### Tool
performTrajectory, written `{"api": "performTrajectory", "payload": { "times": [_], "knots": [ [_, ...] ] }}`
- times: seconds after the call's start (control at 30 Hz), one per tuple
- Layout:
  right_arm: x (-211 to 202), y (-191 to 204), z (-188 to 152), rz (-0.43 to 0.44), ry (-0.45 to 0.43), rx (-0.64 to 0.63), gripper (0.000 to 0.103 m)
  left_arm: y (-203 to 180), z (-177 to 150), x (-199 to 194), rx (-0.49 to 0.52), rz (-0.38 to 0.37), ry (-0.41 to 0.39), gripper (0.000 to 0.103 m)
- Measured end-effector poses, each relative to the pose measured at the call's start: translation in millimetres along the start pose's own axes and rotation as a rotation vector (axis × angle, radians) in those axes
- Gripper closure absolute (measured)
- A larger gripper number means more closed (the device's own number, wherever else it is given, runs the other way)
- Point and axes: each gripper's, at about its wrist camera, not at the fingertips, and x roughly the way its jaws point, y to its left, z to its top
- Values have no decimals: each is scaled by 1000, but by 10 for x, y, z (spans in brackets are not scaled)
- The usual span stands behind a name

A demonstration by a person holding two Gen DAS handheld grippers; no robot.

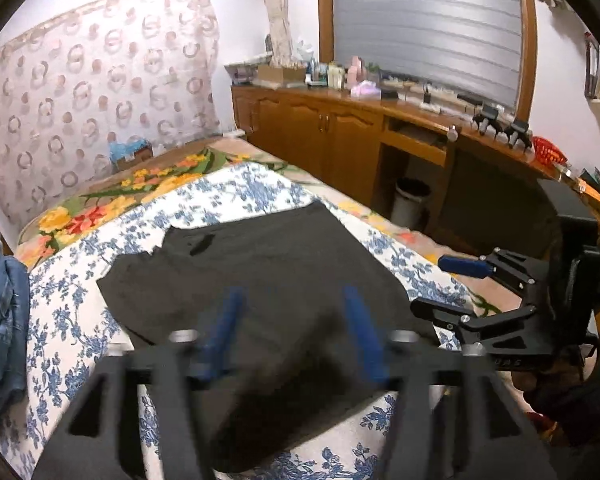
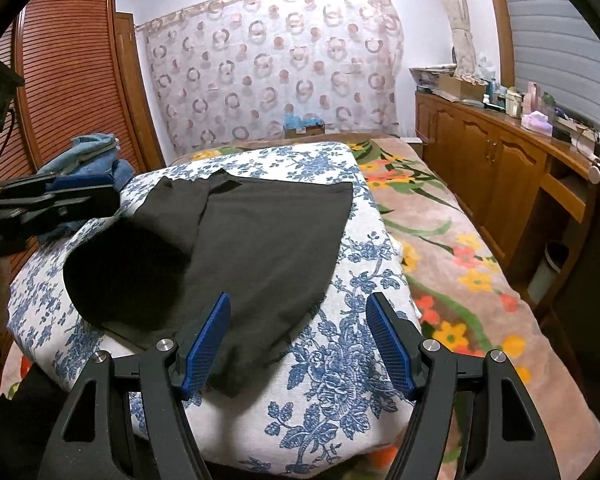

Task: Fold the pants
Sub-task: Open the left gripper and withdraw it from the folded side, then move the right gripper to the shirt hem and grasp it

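Black pants (image 1: 260, 280) lie folded on a white cloth with blue flowers (image 1: 60, 320) on the bed. They also show in the right wrist view (image 2: 260, 248). My left gripper (image 1: 292, 312) is open and empty, hovering over the pants' near part, blurred by motion. My right gripper (image 2: 300, 320) is open and empty, above the pants' near right edge and the cloth. The right gripper also shows at the right of the left wrist view (image 1: 452, 288), and the left gripper at the left edge of the right wrist view (image 2: 80, 196).
A pile of blue jeans (image 2: 88, 156) lies at the bed's left side. A floral blanket (image 2: 452, 248) covers the bed. A wooden cabinet with a cluttered top (image 1: 340, 128) and a white bin (image 1: 410, 200) stand to the right. A louvred wardrobe (image 2: 68, 80) stands left.
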Motion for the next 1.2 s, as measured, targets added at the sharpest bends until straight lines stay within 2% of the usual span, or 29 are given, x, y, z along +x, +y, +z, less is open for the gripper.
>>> {"api": "performTrajectory", "payload": {
  "times": [0.03, 0.07, 0.27, 0.7, 0.93, 1.03, 1.2],
  "knots": [
    [1, -3, 3, 1, -1, -1, 31, 14, -10, -14, -4, 3, -7, 26],
    [24, 3, 26, 3, -1, -2, 31, 34, -19, -30, -9, 4, -10, 24],
    [63, 30, 46, 12, -1, -6, 31, 194, -128, -51, -33, 41, -5, 24],
    [214, 322, 57, 99, 16, -53, 31, 596, -657, 106, -111, 104, 115, 24],
    [313, 390, 68, 138, 41, -74, 38, 665, -922, 223, -132, 93, 196, 24],
    [347, 409, 45, 153, 59, -91, 41, 683, -965, 226, -143, 86, 199, 24],
    [399, 433, 35, 175, 89, -103, 52, 697, -985, 213, -153, 81, 196, 24]
  ]
}}
